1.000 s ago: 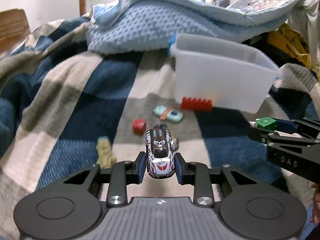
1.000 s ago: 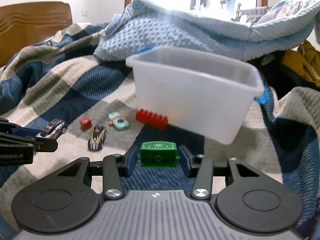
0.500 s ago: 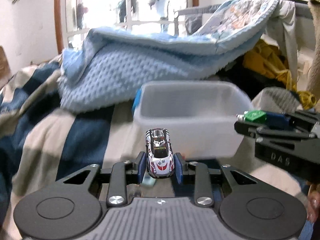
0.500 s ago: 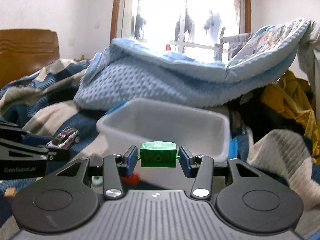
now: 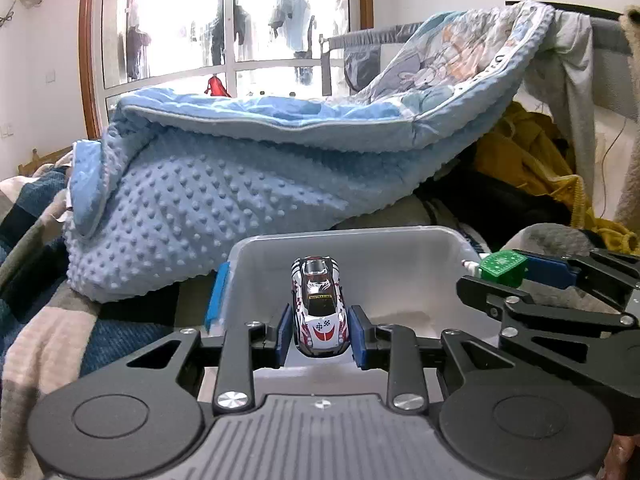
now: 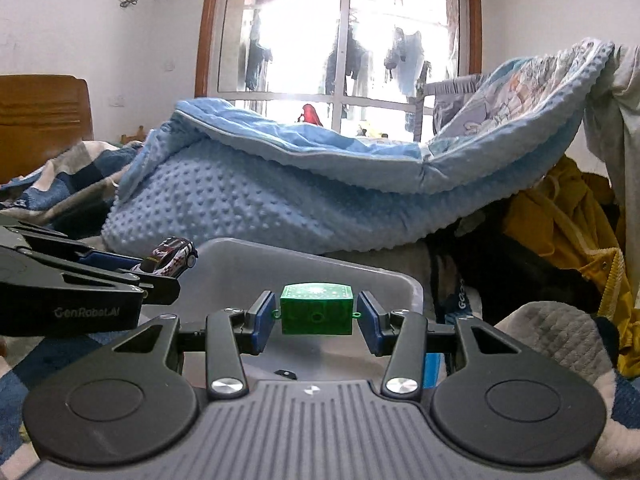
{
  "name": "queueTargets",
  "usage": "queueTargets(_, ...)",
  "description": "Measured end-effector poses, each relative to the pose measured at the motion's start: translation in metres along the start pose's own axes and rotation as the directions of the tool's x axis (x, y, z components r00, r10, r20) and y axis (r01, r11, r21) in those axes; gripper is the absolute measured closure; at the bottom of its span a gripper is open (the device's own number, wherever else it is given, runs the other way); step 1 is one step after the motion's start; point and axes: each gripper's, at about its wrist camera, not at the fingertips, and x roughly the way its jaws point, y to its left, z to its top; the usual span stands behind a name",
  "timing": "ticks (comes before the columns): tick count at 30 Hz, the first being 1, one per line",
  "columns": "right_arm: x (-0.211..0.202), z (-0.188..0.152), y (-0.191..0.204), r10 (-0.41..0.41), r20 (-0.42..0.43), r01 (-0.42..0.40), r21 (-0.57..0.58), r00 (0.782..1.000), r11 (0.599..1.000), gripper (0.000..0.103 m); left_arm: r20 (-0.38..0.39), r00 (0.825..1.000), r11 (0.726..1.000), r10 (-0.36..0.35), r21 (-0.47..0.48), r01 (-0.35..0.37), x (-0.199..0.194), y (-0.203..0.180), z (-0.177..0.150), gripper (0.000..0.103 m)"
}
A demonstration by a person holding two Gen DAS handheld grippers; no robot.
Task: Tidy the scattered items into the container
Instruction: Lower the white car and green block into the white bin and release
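Left wrist view: my left claw [image 5: 319, 336] clamps a white toy car [image 5: 319, 305] by its sides, nose forward, above the open translucent container [image 5: 400, 256] on the bed. My right claw [image 6: 316, 322] pinches a green chest-shaped block [image 6: 317, 309] over the same container. One small dark item [image 6: 285, 373] lies on its floor; I cannot identify it.
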Motion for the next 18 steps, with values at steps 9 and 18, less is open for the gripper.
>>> queueTargets(9,0.042,-0.008,-0.016,0.007,-0.090,-0.003,0.039,0.996,0.999,0.054,-0.087,0.996,1.000,0.010,0.027,-0.008,0.055,-0.003,-0.009,0.069)
queueTargets(18,0.065,-0.012,-0.020,0.016,-0.169,-0.006,0.059,0.986,0.998,0.054,-0.114,0.993,1.000,0.017,0.017,-0.015,0.072,0.002,-0.013,0.069)
